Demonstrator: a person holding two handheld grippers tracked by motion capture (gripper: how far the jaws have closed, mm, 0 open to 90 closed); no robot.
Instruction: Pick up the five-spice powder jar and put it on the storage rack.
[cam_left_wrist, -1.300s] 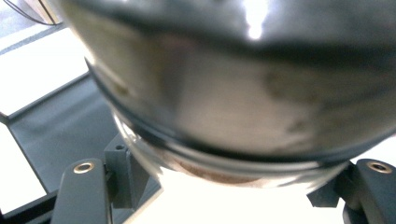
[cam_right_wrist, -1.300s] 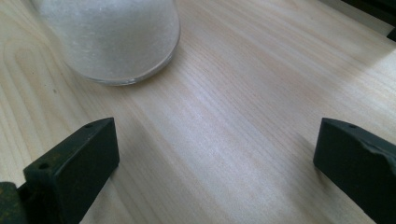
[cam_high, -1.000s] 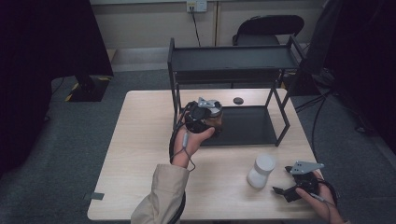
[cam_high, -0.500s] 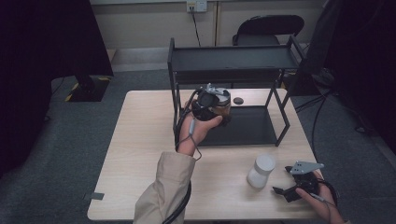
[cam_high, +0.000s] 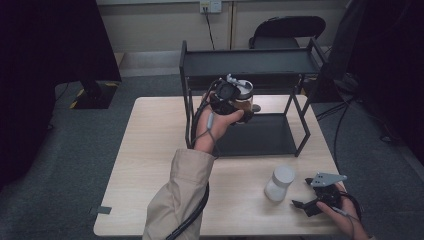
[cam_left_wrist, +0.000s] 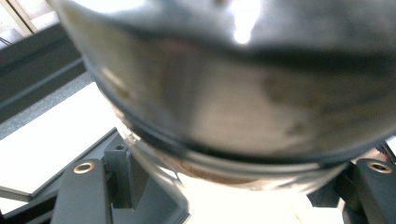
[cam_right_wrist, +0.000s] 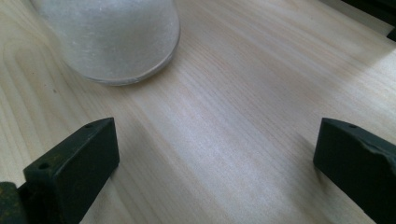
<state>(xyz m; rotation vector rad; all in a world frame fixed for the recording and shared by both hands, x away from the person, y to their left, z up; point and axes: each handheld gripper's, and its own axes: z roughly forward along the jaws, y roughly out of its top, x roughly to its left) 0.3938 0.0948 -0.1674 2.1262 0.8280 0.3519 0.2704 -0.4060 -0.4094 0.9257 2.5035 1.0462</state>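
No brand, label or writing can be read on anything here.

There are two jars, two grippers, one rack, one table and one chair. The left gripper (cam_high: 239, 104) is held up in the air over the far middle of the table (cam_high: 150, 165), in front of the rack (cam_high: 250, 62), at a height between the rack's two shelves. Its jaws pinch a brown jar (cam_high: 245, 102): in the left gripper view the brown jar (cam_left_wrist: 233, 102) lies right across the lens, its dark lid uppermost and the glass below, with one black jaw at each lower corner pressing on its sides. The jar sits squarely between the jaws and close in against the gripper's body. It is clear of the table and of both shelves.

The right gripper (cam_high: 306, 205) rests low at the near right corner of the table, pointing left. Its jaws are spread wide with nothing between them; in the right gripper view bare wood shows in the gap. The white jar (cam_high: 279, 183) stands upright on the table just left of and a little beyond those jaws, apart from them. In the right gripper view the white jar (cam_right_wrist: 107, 39) is at the upper left, ahead of the left jaw and outside the gap.

The chair (cam_high: 287, 30) stands behind the rack, off the table. A small dark round thing (cam_high: 256, 107) lies on the table under the rack, just right of the held jar; what it is I cannot tell.
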